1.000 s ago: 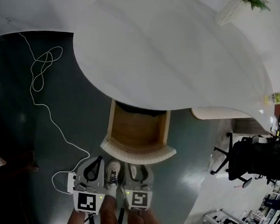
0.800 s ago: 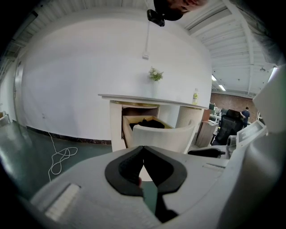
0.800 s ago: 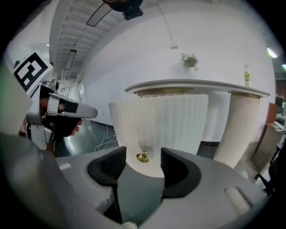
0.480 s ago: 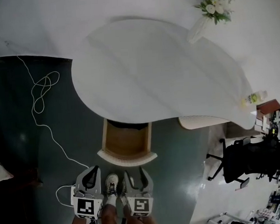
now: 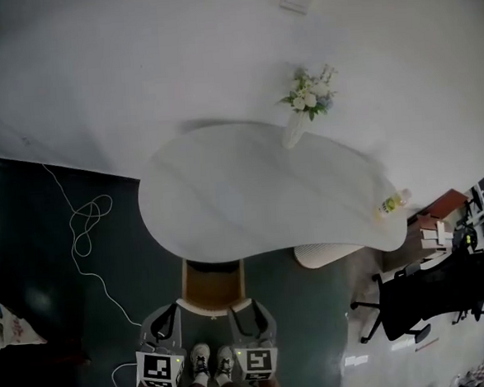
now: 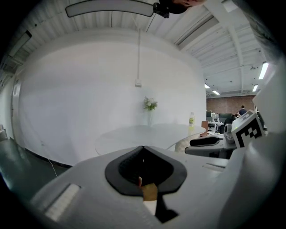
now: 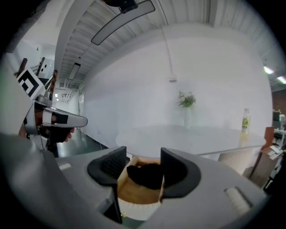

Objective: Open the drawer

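Note:
The wooden drawer [image 5: 213, 286] with a white rounded front stands pulled out from under the white table [image 5: 259, 204]. Both grippers hang side by side near the head view's bottom edge, short of the drawer front and apart from it. My left gripper [image 5: 163, 326] is shut with nothing in it; in its own view the left gripper's [image 6: 143, 147] black pads meet at the tips. My right gripper [image 5: 252, 318] is open. In the right gripper view the drawer [image 7: 138, 188] shows beyond the empty gap of the right gripper [image 7: 143, 154].
A vase of flowers [image 5: 306, 101] and a bottle [image 5: 391, 203] stand on the table's far side. A white cable [image 5: 87, 224] loops on the dark floor at left. A black office chair [image 5: 422, 287] and a white rounded cabinet [image 5: 329, 255] are at right. The person's shoes [image 5: 208, 360] stand below the grippers.
The view has pulled up and back, so the table and open drawer look smaller and farther away. Both grippers have risen together and stay short of the drawer front. The drawer stays open.

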Motion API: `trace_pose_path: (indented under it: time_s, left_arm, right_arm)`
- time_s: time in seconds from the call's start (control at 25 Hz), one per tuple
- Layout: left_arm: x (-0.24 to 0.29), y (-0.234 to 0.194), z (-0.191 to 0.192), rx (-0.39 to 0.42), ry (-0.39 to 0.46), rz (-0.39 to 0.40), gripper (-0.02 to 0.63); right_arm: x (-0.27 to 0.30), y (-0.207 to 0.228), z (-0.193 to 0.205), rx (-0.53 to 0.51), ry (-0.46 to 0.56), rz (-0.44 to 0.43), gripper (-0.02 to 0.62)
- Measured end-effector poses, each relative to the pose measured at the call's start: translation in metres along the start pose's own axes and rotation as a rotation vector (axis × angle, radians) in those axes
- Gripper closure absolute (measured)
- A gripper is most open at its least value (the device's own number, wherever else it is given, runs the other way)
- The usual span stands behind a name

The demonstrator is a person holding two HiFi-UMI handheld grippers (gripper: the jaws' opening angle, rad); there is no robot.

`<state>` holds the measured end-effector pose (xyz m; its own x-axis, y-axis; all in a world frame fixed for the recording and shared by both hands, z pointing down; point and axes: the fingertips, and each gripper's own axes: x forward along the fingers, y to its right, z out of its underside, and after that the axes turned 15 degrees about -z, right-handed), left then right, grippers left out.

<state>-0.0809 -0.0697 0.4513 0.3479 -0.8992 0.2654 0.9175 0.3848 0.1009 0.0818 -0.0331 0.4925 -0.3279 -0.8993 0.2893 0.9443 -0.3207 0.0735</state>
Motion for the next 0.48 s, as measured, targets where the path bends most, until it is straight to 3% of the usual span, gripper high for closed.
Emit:
trace_pose_path:
  time_s: [0.28, 0.48]
  left_arm:
    - [-0.012, -0.005, -0.094, 0.017, 0.095, 0.000, 0.595]
    - [-0.024, -0.011, -0.142, 0.028, 0.143, -0.009, 0.595]
  right_arm:
    - [-0.026, 0.015, -0.098, -0.056, 0.073, -0.002, 0.370]
    - [-0.049, 0.013, -0.145, -0.093, 0.100, 0.000, 0.404]
